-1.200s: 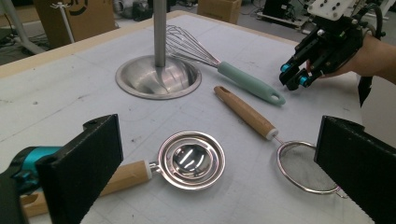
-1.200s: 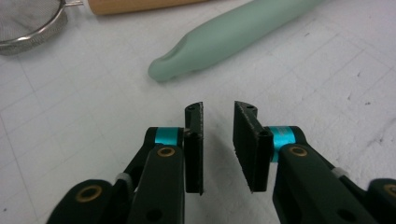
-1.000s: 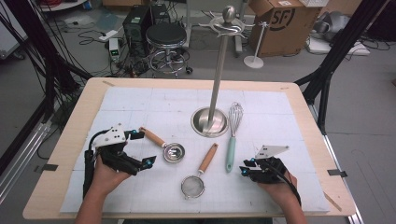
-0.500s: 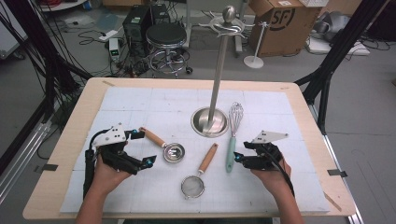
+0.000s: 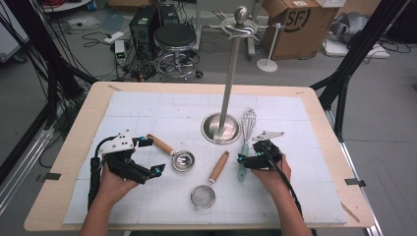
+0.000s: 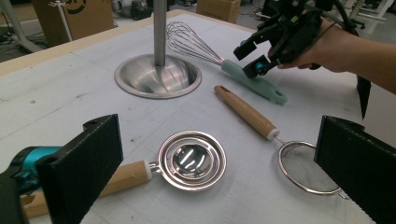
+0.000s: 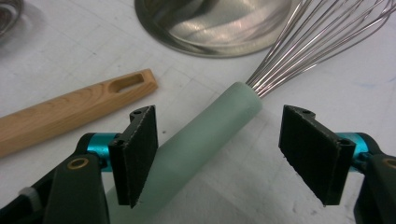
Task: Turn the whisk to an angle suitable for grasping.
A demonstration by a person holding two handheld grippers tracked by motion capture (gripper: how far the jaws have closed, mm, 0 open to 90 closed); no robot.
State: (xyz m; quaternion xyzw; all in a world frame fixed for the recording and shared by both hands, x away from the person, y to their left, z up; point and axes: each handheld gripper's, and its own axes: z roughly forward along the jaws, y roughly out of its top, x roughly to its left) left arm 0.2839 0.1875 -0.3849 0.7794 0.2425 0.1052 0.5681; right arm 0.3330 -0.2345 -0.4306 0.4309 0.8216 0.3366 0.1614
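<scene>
Right hand-held gripper (image 7: 219, 154) straddles whisk (image 7: 210, 140); wires (image 7: 317, 42) twd stand base (image 7: 219, 23).

Left of the claws a wooden-handled strainer (image 5: 206, 189) lies flat, a small metal scoop (image 5: 173, 155) farther left, and a tall steel stand (image 5: 223, 125) just beyond them.

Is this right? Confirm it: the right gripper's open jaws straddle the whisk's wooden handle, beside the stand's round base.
Not quite. The handle of the whisk is pale green, not wooden; the right gripper view shows it between the open jaws of the right gripper. The wooden handle lying to one side belongs to another utensil. The rest holds: the stand's round base is close by.
</scene>
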